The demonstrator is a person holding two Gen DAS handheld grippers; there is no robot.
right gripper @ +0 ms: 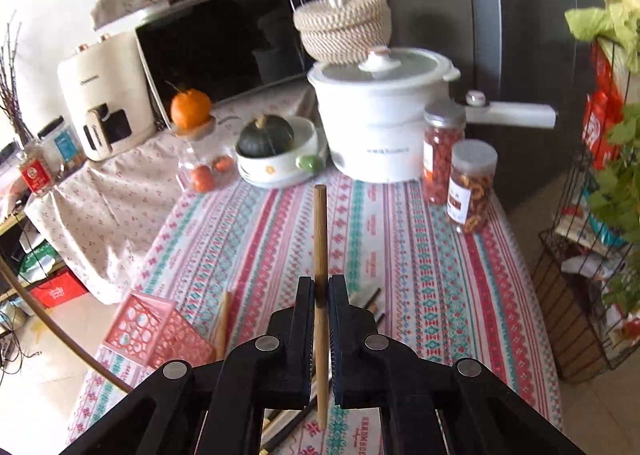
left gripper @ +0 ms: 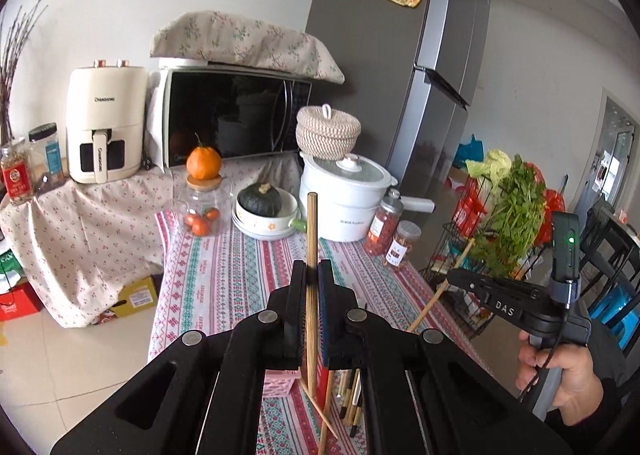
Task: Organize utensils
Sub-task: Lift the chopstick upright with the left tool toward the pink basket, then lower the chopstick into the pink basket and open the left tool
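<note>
Both hands are busy here: the left tool (left gripper: 311,275) is clamped tight on a single wooden chopstick (left gripper: 311,287), which sticks straight up between the pads, and the right tool (right gripper: 321,287) is pinched shut on another wooden chopstick (right gripper: 320,295) the same way, tip pointing up and away. Under the left tool there's a loose pile of chopsticks (left gripper: 348,399) lying on the patterned desk (left gripper: 224,279), right beside a pink basket (left gripper: 276,385). From the right wrist view, the pink basket (right gripper: 156,331) sits at the near left corner of the desk (right gripper: 420,255), with a few more sticks scattered just behind the jaws. Further back on the desk are a white pot (right gripper: 380,119), a bowl with a dark green squash (right gripper: 266,135) in it, and two spice jars (right gripper: 456,171) near the right edge.
</note>
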